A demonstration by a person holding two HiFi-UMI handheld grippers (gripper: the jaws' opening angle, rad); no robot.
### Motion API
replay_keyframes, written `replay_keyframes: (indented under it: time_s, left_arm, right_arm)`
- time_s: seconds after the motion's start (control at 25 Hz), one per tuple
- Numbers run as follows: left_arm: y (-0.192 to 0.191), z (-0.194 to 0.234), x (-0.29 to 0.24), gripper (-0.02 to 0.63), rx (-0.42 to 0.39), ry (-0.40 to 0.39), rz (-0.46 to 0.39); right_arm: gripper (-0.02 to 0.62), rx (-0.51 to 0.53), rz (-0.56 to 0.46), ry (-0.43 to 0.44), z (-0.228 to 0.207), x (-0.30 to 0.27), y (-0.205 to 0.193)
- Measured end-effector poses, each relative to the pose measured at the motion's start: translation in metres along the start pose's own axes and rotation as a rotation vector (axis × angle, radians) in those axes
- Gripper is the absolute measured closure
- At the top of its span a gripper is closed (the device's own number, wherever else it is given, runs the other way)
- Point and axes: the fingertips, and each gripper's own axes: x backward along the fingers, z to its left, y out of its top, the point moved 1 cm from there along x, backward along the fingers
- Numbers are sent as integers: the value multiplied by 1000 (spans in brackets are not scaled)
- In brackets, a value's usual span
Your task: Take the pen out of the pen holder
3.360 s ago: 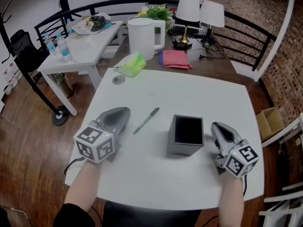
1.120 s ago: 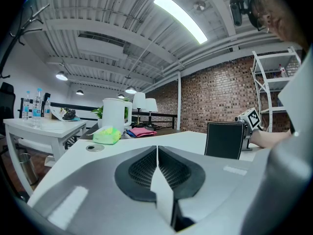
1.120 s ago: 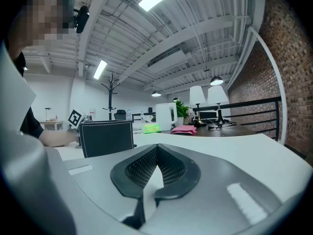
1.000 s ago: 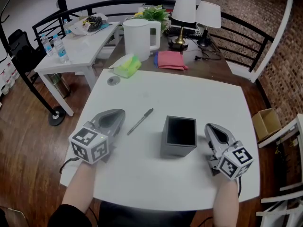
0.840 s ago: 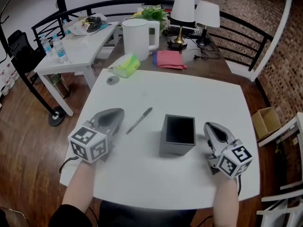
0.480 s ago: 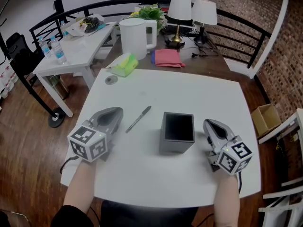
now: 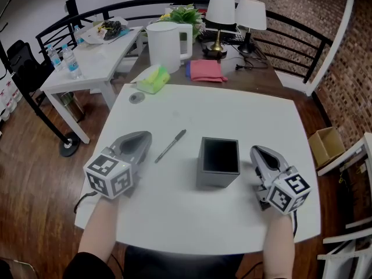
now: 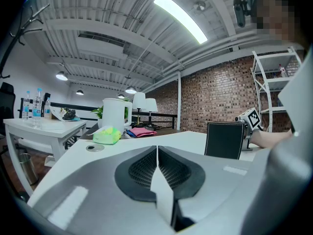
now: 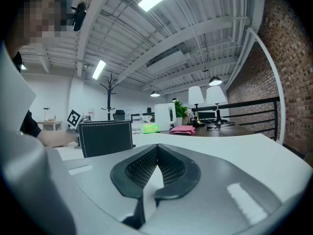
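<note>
A dark square pen holder (image 7: 219, 161) stands near the middle of the white table (image 7: 232, 112), and its inside looks empty. The black pen (image 7: 171, 145) lies flat on the table to the holder's left. My left gripper (image 7: 144, 137) rests on the table left of the pen, shut with nothing in it. To the holder's right my right gripper (image 7: 260, 152) also rests shut and empty. The left gripper view shows the holder (image 8: 224, 139) ahead to the right, and in the right gripper view the holder (image 9: 106, 137) is at the left.
Behind the white table stands a brown table with a white kettle (image 7: 167, 46), a pink cloth (image 7: 206, 71), a green pouch (image 7: 151, 79), a plant and two lamps (image 7: 235, 13). A small round disc (image 7: 136, 97) lies near the far left corner. A side table with bottles (image 7: 64, 60) is at the left.
Neither gripper has moved on the table, and the pen and holder lie as before. Only the head view has shifted slightly.
</note>
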Motion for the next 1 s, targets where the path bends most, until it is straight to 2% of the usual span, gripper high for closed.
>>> replay_keyframes:
  time_s: [1.0]
  left_arm:
    - [0,0,0,597,-2,1,0]
  right_arm:
    - [583,4,7,19,2,0,-1]
